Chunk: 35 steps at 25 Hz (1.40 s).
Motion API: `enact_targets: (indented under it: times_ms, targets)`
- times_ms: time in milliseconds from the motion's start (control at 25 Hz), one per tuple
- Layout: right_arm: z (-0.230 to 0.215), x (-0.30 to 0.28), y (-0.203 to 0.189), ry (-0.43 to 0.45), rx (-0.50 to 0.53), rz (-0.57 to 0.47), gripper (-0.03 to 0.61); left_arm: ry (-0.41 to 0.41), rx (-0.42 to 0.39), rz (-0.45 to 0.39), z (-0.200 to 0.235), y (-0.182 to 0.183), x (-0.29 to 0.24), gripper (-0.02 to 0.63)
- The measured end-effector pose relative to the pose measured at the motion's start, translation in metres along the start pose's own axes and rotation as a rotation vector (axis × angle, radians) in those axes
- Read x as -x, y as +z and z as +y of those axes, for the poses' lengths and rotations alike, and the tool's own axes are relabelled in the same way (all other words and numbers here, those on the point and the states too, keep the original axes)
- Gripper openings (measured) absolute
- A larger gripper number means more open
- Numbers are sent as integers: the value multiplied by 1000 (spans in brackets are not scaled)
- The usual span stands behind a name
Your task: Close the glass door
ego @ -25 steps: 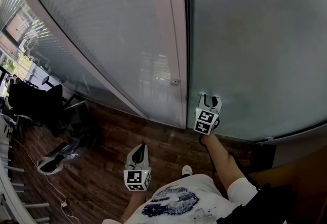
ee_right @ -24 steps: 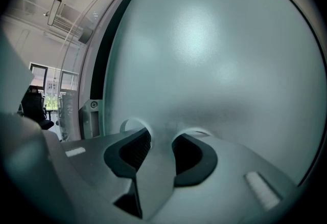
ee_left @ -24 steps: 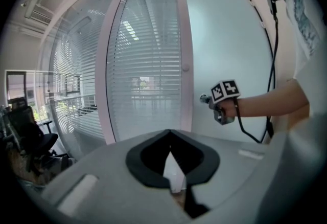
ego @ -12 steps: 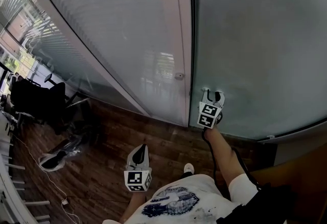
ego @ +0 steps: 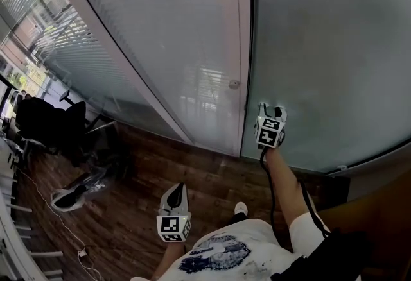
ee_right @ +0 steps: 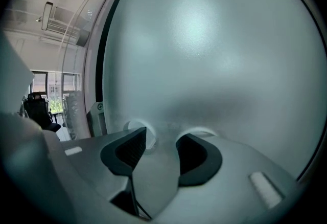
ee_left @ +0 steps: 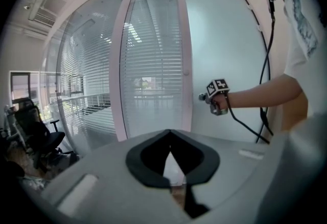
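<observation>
- Right hand-held gripper [ego: 270, 110] at the frosted glass door [ego: 334, 49], near its left edge; jaws opening, nothing between them.
- Left hand-held gripper [ego: 174, 191] clenched, empty, above the wood floor [ego: 128, 209].

At centre right the right gripper [ego: 270, 110], jaws opening and whatever lies between them too small to tell, points at the frosted glass door [ego: 334, 49] near its left edge, while the left gripper [ego: 174, 191] hangs at lower centre above the wooden floor [ego: 128, 209], with a black office chair [ego: 45, 126] at far left.
</observation>
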State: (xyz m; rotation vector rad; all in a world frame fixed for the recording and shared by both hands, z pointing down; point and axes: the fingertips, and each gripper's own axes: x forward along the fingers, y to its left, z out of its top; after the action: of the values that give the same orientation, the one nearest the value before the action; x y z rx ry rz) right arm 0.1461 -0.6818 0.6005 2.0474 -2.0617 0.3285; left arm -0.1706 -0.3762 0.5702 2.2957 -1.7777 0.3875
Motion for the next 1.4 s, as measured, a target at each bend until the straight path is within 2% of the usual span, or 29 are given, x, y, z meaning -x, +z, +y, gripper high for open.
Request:
enact_targets:
  times_ms: [160,320,480,840,1400]
  targets:
    - [2,7,-8,6,-27,23,205,0,1,-9,5,-5,17,0]
    - [1,31,-6,-77,-12,4,207,4,4,-15,12,-12,33,0]
    - [1,55,-18,-82,-13,-10,209,-7,11,-11,15,-22,48,0]
    - [-15,112,-25,-95,-10,-29,204,-94,-10,-45,-2,-21,59,0]
    - [-37,250,-31,-95,-18,-120,69,-252,-55,-74,-45,-30,91,0]
